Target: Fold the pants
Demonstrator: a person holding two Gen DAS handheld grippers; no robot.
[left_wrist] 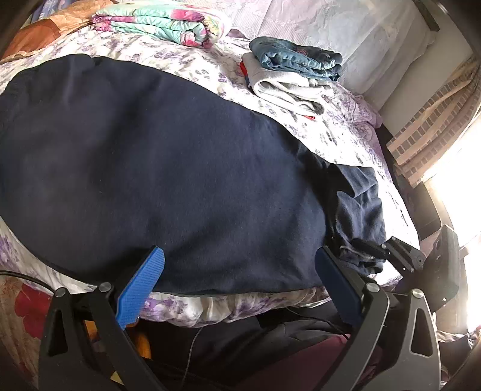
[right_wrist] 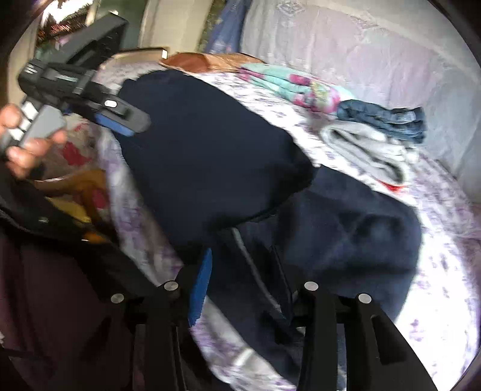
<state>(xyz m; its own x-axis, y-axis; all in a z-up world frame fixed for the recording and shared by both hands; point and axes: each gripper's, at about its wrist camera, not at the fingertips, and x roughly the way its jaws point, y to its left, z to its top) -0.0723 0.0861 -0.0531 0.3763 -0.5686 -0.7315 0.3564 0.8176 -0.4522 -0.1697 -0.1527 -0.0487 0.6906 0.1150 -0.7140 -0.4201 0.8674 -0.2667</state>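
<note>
Spreading across the near part of the bed (left_wrist: 345, 126), the navy pants (left_wrist: 156, 168) are seen lying mostly flat, one end bunched in wrinkles at the right. The left gripper (left_wrist: 240, 264) is held wide open over the pants' near edge, nothing gripped. The right gripper (right_wrist: 252, 270) is blurred; its hold cannot be told. A lilac floral sheet is seen beneath, with folded clothes (left_wrist: 294, 75) and a floral quilt (left_wrist: 159, 21) behind. No writing can be read
</note>
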